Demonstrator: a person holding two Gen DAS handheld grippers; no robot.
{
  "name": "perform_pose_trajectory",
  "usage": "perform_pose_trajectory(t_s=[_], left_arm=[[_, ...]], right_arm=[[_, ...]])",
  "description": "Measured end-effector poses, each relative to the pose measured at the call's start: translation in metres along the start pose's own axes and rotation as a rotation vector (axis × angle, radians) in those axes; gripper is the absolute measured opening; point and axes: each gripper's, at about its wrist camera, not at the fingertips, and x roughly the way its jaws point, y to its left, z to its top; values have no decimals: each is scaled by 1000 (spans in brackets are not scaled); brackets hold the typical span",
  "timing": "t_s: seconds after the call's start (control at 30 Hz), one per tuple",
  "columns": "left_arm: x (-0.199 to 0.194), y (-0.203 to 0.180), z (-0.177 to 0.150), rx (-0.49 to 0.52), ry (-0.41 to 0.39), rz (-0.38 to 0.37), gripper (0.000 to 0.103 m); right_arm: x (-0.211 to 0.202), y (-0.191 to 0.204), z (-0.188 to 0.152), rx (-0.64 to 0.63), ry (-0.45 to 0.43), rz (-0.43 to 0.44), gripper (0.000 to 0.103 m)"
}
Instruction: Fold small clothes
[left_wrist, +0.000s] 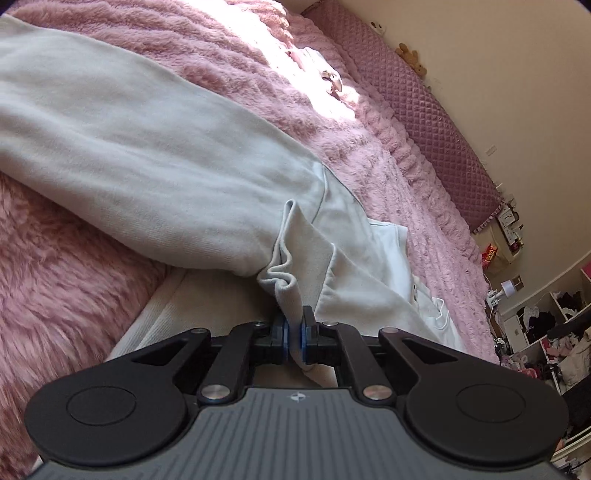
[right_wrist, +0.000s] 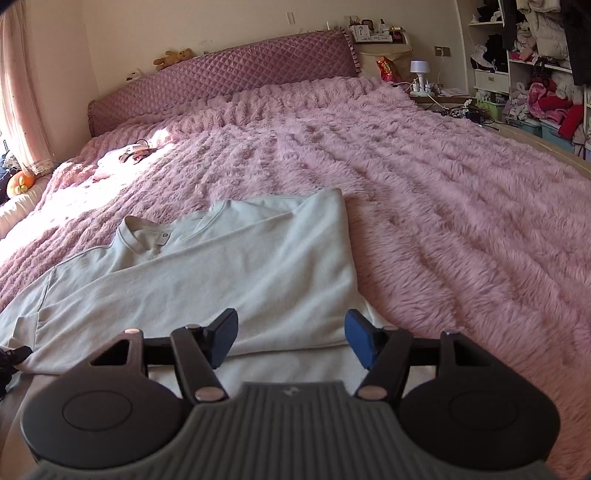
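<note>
A pale grey long-sleeved top (right_wrist: 229, 266) lies on the pink fluffy bedspread (right_wrist: 443, 206), its neckline toward the headboard and one sleeve folded across its body. In the left wrist view the top (left_wrist: 122, 147) fills the upper left. My left gripper (left_wrist: 294, 332) is shut on a bunched fold of the top's fabric (left_wrist: 291, 291), pinched between its blue pads. My right gripper (right_wrist: 291, 338) is open and empty, hovering just over the near hem of the top, its blue pads (right_wrist: 360, 341) apart.
A quilted purple headboard (right_wrist: 240, 81) with a teddy bear (right_wrist: 173, 57) runs along the far wall. A small pink item (right_wrist: 129, 153) lies in the sunlit patch. A bedside table (right_wrist: 436, 96) and cluttered shelves (right_wrist: 535, 74) stand at the right.
</note>
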Motion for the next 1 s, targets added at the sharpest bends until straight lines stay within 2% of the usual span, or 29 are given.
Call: perform_pose_trajectory(t_s=[0.1,0.2,0.3,0.33,0.37,0.43,0.57,0.63,0.8,0.9,1.0], left_arm=[[-4,5,3,-47,-1,-8,16],[-12,6,7,-81,16,-21,29],[-31,4,9,-62,-3,-8,48],[-41,5,11,-52,-19,-4,58],[-51,6,12,-47,-35,1,62],[-71,12,18,-41,-63,15,62],[-114,37,32,-71,-124,67,63],[-139,53,41,-87,-176,116,63],[-191,105,57,-186,-329,248,63],[-212,133,64,-247,-431,335,62],[-223,152,73,-262,-490,378,62]], right_arm=[[14,5,7,1,10,26,61],[30,10,11,1,68,9,62],[47,16,8,-27,168,-71,62],[48,17,6,-26,178,-77,63],[47,19,6,-24,176,-80,63],[41,25,8,-16,156,-55,63],[23,56,10,-38,109,58,64],[16,80,9,-62,103,141,66],[4,135,4,-100,112,265,66],[-2,160,-2,-125,119,313,67],[-9,186,-9,-171,129,342,69]])
